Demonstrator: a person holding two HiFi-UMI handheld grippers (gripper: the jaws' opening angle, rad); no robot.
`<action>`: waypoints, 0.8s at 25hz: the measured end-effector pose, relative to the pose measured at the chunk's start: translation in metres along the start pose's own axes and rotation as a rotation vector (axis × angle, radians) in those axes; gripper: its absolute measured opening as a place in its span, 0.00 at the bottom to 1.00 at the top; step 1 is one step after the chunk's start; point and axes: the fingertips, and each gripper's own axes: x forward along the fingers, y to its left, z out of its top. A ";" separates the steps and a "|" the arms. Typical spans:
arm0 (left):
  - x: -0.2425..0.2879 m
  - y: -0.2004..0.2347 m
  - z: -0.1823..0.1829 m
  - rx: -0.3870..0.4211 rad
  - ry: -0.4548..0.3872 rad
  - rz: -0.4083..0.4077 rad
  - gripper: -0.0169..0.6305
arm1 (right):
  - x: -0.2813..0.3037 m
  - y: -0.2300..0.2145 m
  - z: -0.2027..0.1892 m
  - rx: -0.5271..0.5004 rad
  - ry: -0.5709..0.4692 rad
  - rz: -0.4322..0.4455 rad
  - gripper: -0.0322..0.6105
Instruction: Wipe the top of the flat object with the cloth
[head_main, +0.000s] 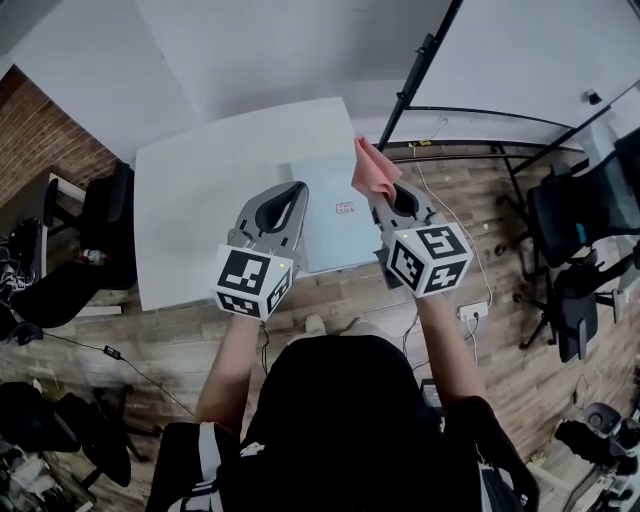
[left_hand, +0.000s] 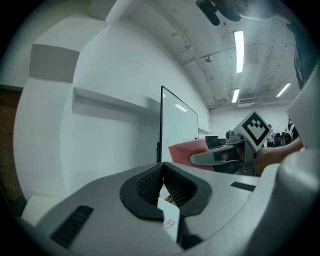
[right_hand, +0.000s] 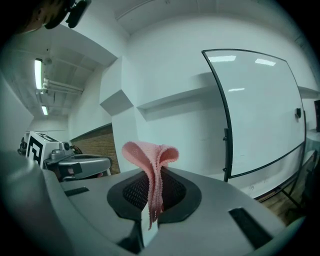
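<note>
White table (head_main: 200, 200) w/ flat object (head_main: 330, 205) | wood floor (head_main: 450, 210) | brick wall (head_main: 40, 140) – L

Bright even ceiling-strip lighting, soft shadows, heavy fisheye distortion, dark corners

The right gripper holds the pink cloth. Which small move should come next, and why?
Probably lower the right gripper until the pink cloth touches the flat grey object. Its jaws are shut on the cloth, which sticks up near the object's far right corner, apparently not touching it.
</note>
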 end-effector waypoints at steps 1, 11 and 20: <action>0.004 0.001 -0.002 -0.002 0.003 -0.004 0.05 | 0.002 -0.003 0.000 0.001 0.002 -0.003 0.12; 0.052 0.002 -0.032 -0.048 0.048 0.022 0.05 | 0.026 -0.050 -0.014 0.019 0.048 0.022 0.12; 0.094 0.008 -0.098 -0.065 0.171 0.026 0.05 | 0.065 -0.096 -0.059 0.045 0.161 0.069 0.12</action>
